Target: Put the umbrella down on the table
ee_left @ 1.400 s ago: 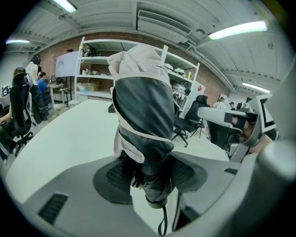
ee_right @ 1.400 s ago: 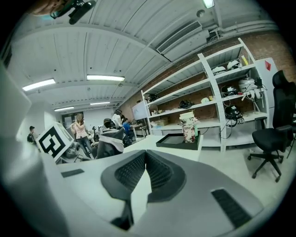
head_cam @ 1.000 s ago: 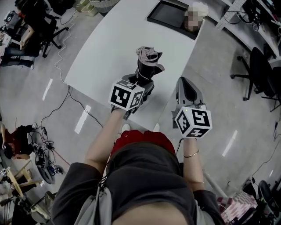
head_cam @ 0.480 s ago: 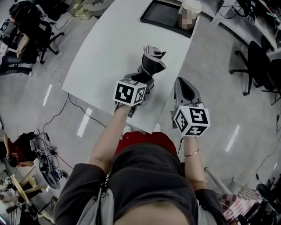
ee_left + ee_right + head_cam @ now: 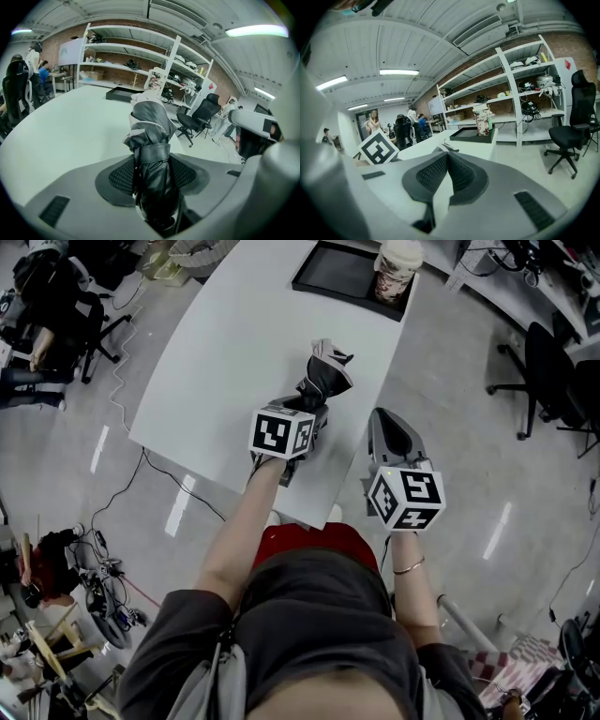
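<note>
A folded black and grey umbrella juts out over the near part of the white table. My left gripper holds it by the lower end. In the left gripper view the umbrella, with its strap wrapped round it, stands between the two pads, and the jaws of the left gripper are closing on it. My right gripper hovers off the table's near right edge, shut with nothing in it. In the right gripper view the tips of the right gripper meet.
A black tray and a patterned cup sit at the table's far end. Office chairs stand on the floor at the right, and cables and seated people at the left. Shelving lines the far wall.
My left gripper has carried the umbrella farther out over the table and lower. The right gripper has stayed where it was.
</note>
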